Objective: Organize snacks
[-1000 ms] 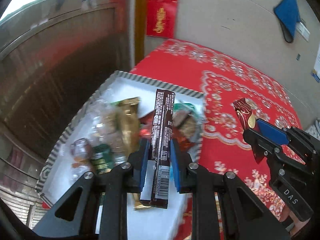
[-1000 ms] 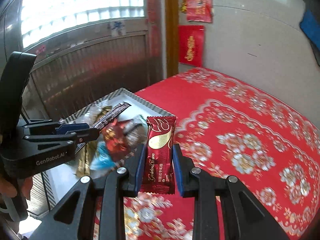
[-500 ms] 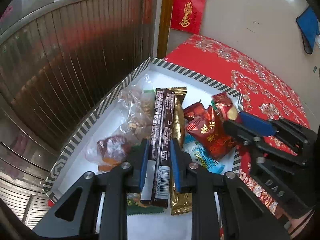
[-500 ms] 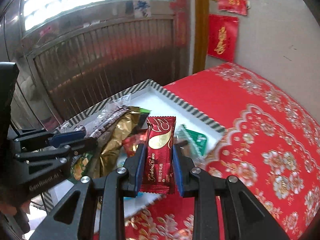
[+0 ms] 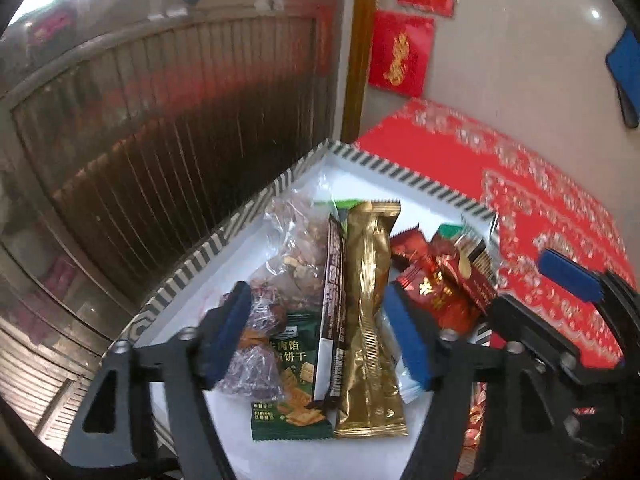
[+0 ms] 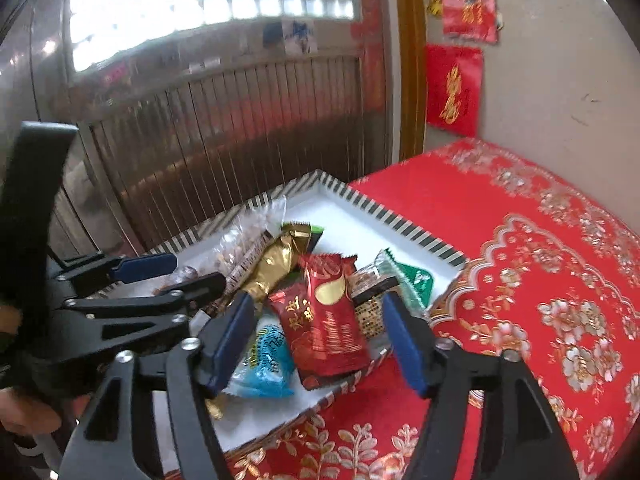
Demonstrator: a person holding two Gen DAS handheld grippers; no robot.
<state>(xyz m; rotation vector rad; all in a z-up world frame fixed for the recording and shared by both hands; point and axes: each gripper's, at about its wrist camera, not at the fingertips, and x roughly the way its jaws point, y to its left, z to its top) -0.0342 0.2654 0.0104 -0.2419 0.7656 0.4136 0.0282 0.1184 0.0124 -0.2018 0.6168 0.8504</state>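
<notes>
Red floral surface (image 6: 540, 280) carried striped tray (image 6: 400, 224); both tongs, left (image 5: 320, 336) and right (image 6: 320, 336), had just opened, dropping brown bar (image 5: 334, 300) and red wafer pack (image 6: 332, 320) lengthwise into it.

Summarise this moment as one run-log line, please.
left gripper: just opened, brown chocolate bar released | right gripper: just opened, red snack packet released | both in striped tray

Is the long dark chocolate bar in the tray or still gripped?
In the tray: the chocolate bar lies on other snacks, clear of the left gripper, whose jaws just opened.
</notes>
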